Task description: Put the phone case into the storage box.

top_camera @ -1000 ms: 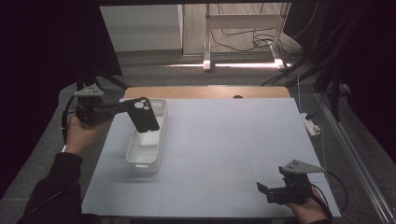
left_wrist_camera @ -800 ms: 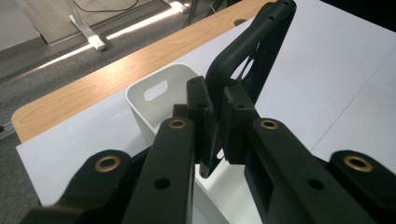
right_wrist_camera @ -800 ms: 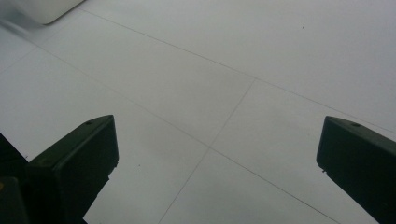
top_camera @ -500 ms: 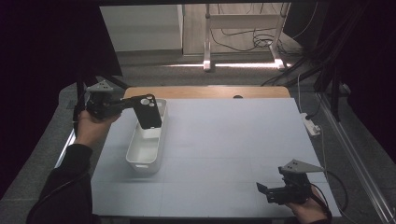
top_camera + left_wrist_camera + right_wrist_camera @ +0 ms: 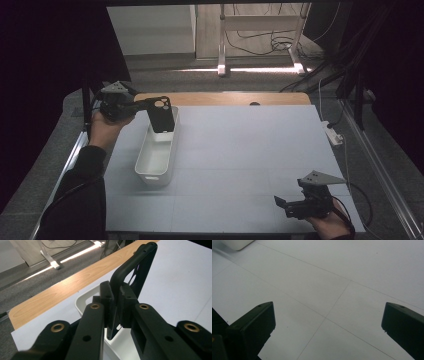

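Observation:
My left gripper (image 5: 149,106) is shut on a black phone case (image 5: 161,115), which hangs upright over the far end of a white bin (image 5: 156,162) at the table's left. In the left gripper view the pads (image 5: 107,293) of that gripper (image 5: 117,298) pinch the case's (image 5: 136,267) edge, and the bin's rim (image 5: 83,296) lies just below. At the front right of the table my right gripper (image 5: 281,204) rests low and open. Nothing sits between the jaws of this right gripper (image 5: 328,322), with bare white surface beneath.
A white mat (image 5: 240,150) covers the table, with a wooden strip (image 5: 225,98) along its far edge. A white power strip (image 5: 334,134) lies off the right side. The bin's corner (image 5: 235,243) shows far off in the right gripper view.
My left gripper has carried the phone case rightward and slightly down, from the bin's left side to over its far end. The right gripper has stayed where it was.

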The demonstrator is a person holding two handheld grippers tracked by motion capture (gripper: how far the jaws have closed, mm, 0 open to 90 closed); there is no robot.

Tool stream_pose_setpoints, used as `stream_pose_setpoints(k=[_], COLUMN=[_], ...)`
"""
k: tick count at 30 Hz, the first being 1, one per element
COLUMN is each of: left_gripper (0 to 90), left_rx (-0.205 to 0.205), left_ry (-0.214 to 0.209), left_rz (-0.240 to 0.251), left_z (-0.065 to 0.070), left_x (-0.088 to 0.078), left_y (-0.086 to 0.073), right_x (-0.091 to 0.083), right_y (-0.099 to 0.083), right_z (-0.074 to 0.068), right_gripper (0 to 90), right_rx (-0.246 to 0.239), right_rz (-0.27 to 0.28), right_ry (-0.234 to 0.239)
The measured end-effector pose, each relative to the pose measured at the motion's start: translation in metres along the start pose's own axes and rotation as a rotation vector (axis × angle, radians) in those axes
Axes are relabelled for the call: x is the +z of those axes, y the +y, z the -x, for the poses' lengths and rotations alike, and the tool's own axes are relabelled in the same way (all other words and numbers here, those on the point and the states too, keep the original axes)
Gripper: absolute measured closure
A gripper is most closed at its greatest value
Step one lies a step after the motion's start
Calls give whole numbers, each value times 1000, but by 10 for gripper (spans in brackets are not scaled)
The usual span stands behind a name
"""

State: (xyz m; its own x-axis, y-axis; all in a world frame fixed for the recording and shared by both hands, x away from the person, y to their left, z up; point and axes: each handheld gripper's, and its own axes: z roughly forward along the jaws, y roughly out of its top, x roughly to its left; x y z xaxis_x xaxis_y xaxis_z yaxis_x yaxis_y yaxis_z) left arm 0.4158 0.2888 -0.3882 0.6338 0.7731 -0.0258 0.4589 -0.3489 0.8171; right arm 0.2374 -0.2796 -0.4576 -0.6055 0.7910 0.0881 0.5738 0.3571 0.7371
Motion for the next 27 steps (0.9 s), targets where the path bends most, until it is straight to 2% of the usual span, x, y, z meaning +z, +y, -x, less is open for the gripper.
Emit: stream_pose_setpoints(k=[5, 9, 17, 27], left_gripper=[832, 832, 832, 832], left_rx=[-4, 8, 16, 21], left_ry=[7, 29, 46, 56], left_rz=[-2, -19, -23, -21], left_z=[-5, -9, -15, -23], left_x=[8, 17, 30, 43], left_y=[0, 2, 3, 1], right_x=[0, 0, 0, 0], right_y=[0, 0, 0, 0], right_z=[0, 0, 0, 0], right_gripper=[0, 0, 0, 0], right_rx=[1, -2, -1, 2], right_rz=[0, -1, -2, -5], right_ry=[1, 2, 5, 8])
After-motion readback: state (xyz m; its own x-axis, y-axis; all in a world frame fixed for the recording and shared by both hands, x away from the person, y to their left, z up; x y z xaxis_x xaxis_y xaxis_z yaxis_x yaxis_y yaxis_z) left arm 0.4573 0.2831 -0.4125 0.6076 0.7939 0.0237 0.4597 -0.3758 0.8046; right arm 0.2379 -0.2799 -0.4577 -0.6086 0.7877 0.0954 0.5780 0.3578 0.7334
